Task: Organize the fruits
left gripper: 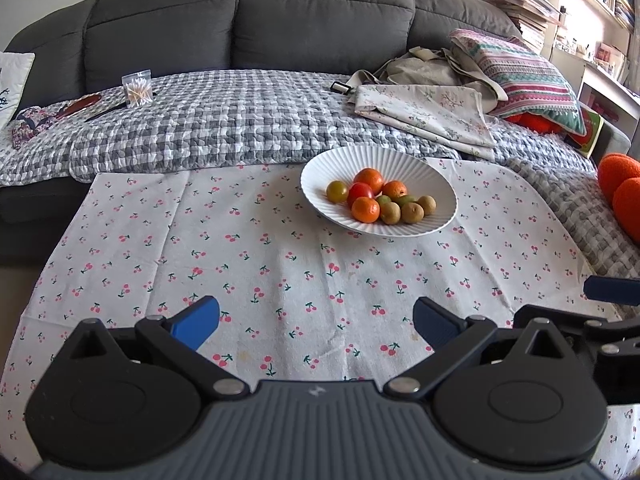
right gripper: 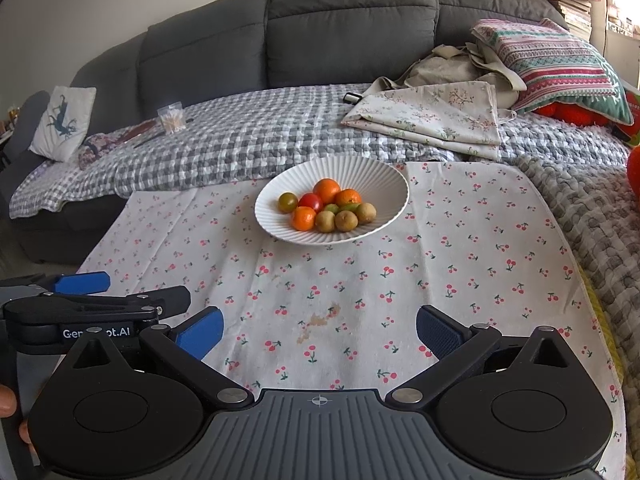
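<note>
A white ribbed bowl (left gripper: 436, 184) stands on the cherry-print cloth (left gripper: 240, 264), far side, right of centre; it also shows in the right wrist view (right gripper: 276, 188). It holds three oranges (left gripper: 365, 209), a red tomato (left gripper: 360, 191), a yellow-green tomato (left gripper: 337, 191) and several small brown-green fruits (left gripper: 412, 213). My left gripper (left gripper: 316, 326) is open and empty, low over the near cloth, well short of the bowl. My right gripper (right gripper: 320, 334) is open and empty, beside it. The left gripper (right gripper: 100, 300) shows at the right view's left edge.
A grey sofa (left gripper: 248, 12) with a checked quilt (left gripper: 224, 128) lies behind the cloth. On it are a cotton-swab box (left gripper: 137, 87), folded floral fabric (left gripper: 424, 112) and a striped pillow (left gripper: 520, 76). Orange plush objects (left gripper: 622, 192) sit at the right. A brown stain (right gripper: 320, 320) marks the cloth.
</note>
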The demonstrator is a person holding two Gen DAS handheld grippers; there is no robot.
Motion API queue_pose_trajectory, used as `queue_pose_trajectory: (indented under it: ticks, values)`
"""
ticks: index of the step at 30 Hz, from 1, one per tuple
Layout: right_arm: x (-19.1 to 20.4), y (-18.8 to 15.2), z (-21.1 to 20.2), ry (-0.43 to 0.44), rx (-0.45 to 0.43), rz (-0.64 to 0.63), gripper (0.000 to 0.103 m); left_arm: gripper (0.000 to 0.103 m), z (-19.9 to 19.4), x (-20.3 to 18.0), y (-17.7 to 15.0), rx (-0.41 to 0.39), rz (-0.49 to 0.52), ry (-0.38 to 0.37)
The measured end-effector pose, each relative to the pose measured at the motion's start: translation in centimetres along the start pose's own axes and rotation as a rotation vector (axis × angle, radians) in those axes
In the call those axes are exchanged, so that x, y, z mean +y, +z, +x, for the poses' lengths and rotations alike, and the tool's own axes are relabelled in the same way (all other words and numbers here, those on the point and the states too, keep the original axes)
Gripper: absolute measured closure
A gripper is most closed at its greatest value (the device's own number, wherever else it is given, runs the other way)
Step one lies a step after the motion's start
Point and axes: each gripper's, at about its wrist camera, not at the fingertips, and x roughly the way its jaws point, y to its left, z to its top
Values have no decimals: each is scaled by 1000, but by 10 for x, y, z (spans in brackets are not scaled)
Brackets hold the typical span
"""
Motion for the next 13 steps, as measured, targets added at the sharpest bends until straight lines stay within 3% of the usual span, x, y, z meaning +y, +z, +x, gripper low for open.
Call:
queue_pose_trajectory:
  ticks: [13]
  values:
    - [1, -1, 2, -20, -1, 1, 0, 1, 1, -2, -1, -3, 17, -9]
